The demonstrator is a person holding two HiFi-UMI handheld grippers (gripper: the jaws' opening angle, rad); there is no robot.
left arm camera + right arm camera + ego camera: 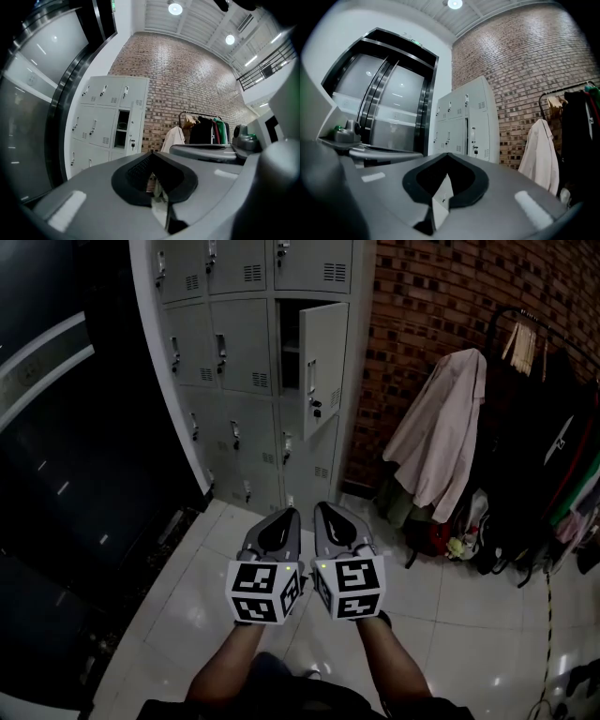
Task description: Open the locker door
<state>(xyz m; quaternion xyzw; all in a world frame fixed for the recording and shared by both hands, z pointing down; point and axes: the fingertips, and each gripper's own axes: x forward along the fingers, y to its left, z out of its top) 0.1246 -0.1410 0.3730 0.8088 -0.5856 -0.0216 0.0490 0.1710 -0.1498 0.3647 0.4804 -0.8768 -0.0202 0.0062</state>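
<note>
Ahead of us the locker door [323, 367] stands open; we hold our left gripper [291, 513] and right gripper [320, 509] each pressed together, empty

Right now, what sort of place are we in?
Probably a staff locker or changing area by a lift: a bank of grey metal lockers with one door open, coats hanging against a brick wall, and sliding lift doors.

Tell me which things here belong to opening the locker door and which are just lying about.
For the job: lockers, open locker door, left gripper and right gripper, both shut and empty.
Just about: pale coat, hanging dark clothes, brick wall.
</note>
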